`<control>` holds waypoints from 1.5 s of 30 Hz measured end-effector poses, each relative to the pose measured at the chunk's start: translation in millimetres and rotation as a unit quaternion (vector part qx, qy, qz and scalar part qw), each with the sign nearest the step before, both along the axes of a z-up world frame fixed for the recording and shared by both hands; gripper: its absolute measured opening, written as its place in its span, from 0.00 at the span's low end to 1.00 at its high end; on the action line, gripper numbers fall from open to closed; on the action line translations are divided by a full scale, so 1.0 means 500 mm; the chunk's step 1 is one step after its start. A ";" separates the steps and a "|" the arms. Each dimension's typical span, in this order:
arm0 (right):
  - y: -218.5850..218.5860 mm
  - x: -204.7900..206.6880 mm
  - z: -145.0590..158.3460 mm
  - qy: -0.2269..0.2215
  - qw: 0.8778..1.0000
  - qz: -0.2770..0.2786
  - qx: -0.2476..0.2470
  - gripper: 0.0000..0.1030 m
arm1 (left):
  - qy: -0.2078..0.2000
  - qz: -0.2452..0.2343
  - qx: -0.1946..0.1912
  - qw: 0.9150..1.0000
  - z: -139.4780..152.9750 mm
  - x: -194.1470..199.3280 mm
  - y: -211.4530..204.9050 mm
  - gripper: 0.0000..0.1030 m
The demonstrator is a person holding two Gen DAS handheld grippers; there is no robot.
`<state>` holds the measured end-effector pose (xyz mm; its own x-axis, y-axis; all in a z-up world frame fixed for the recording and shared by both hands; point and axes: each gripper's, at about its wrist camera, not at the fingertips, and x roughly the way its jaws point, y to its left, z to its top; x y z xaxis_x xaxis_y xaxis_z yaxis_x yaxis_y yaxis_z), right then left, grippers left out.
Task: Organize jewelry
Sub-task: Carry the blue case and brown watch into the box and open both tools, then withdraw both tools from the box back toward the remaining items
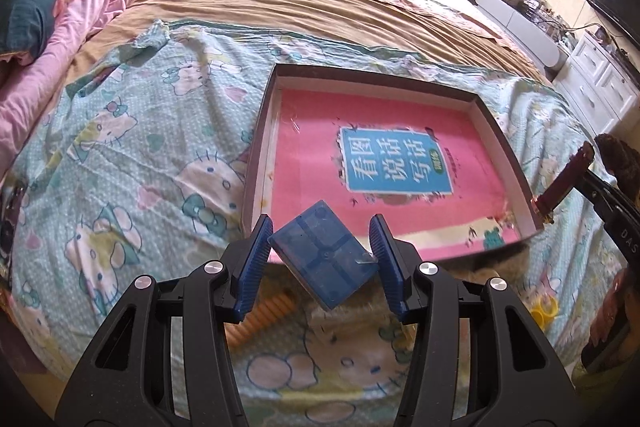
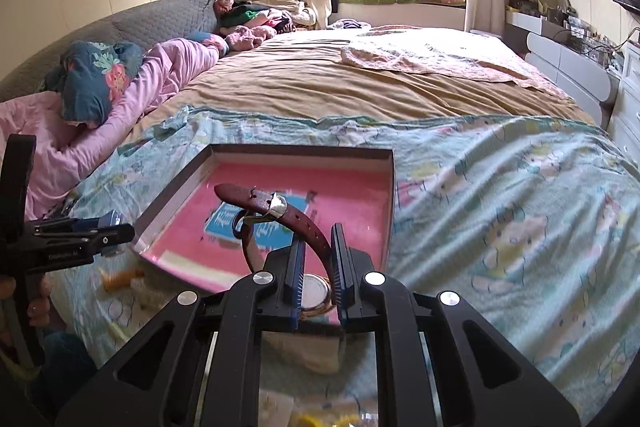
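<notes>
Writing in large white Chinese characters is showing on a blue label of the pink book [image 1: 384,163] that is lying inside the shallow dark-rimmed cardboard box [image 1: 496,131], just ahead of both tools on the cartoon-cat bedspread [image 1: 132,131]. The left hand-held gripper [image 1: 322,253] is clamping a small translucent blue plastic compartment case [image 1: 320,255] between its blue pads, tilted corner-up. The right hand-held gripper [image 2: 318,267] is pinching together on the maroon leather-strapped wristwatch [image 2: 280,211], its round dial sitting behind the fingers and its strap arching forward over the box.
</notes>
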<state>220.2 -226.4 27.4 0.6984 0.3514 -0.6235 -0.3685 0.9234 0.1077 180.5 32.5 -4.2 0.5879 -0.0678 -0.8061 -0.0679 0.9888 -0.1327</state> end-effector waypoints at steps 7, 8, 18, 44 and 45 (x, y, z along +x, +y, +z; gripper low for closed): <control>0.023 0.055 -0.044 0.029 0.999 -0.011 -0.027 0.12 | 0.011 0.005 -0.002 1.000 -0.023 0.042 0.010 0.41; 0.024 0.059 -0.050 0.034 0.999 -0.013 -0.028 0.12 | 0.013 0.006 -0.002 1.000 -0.028 0.047 0.010 0.41; 0.023 0.073 -0.083 0.057 0.998 -0.025 -0.033 0.15 | 0.028 -0.002 0.003 1.000 -0.058 0.079 -0.004 0.41; -0.046 -0.016 0.000 0.008 0.998 -0.057 0.010 0.91 | 0.019 0.002 -0.003 1.000 -0.031 0.056 -0.010 0.77; -0.047 -0.022 0.004 0.006 0.998 -0.056 0.010 0.91 | 0.017 0.003 -0.006 1.000 -0.025 0.051 -0.008 0.80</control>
